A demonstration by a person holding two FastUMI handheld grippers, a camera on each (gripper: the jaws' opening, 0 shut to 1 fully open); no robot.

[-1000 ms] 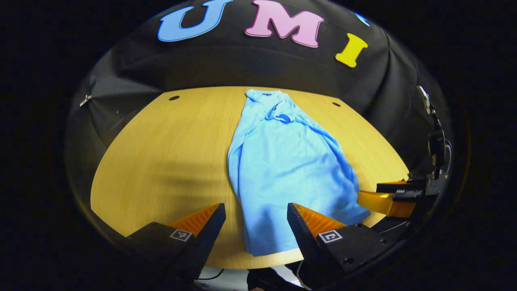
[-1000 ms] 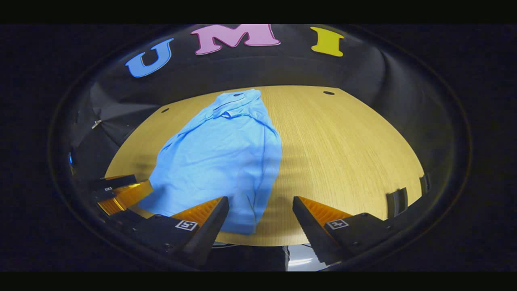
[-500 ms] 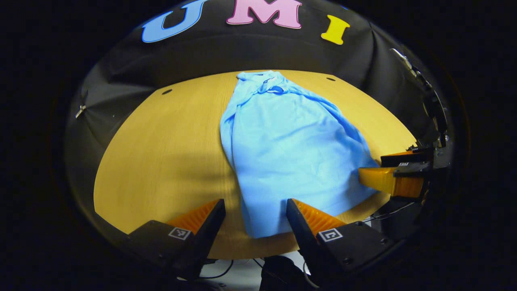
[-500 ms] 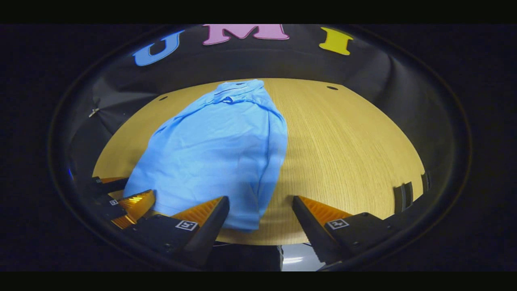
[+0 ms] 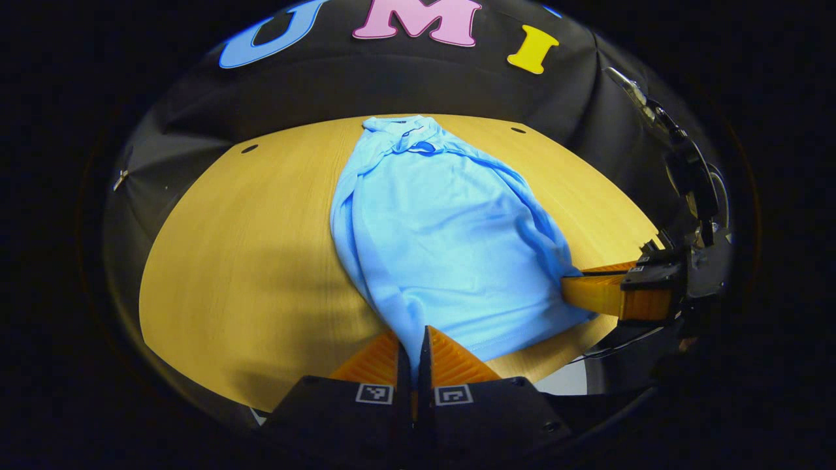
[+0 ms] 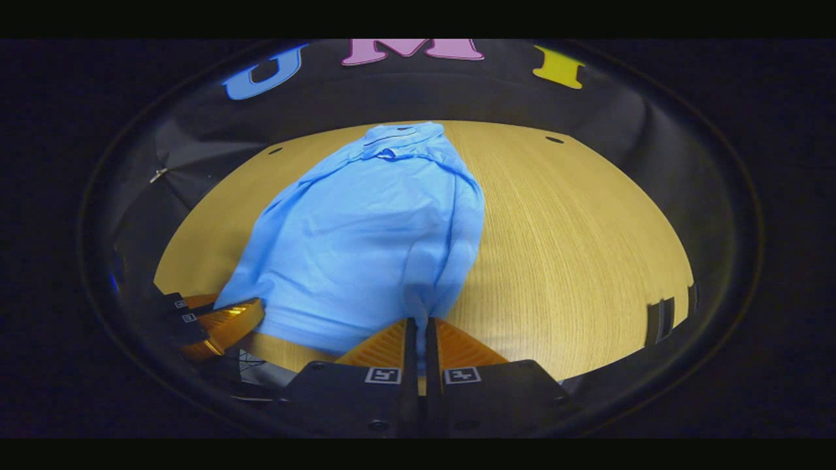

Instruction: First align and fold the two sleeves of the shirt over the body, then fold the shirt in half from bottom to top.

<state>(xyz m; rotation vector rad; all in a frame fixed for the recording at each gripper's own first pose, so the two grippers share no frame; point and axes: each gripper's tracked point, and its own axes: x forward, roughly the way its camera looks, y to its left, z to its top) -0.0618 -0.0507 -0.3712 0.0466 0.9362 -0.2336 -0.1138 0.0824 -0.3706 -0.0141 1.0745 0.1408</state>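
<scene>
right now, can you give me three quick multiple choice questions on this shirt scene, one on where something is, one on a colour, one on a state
1. Where does the shirt's collar lie?
A. at the table's far side, near the booth wall
B. at the near edge
C. hanging off the side

2. What colour is the shirt?
A. white
B. light blue
C. red

3. How is the left gripper?
A. wide open above the table
B. shut on nothing
C. shut on the shirt's bottom corner

Answers: 1 A, the collar sits by the wall; 2 B, the cloth is light blue; 3 C, fabric runs between the closed fingers, as with the right gripper.
</scene>
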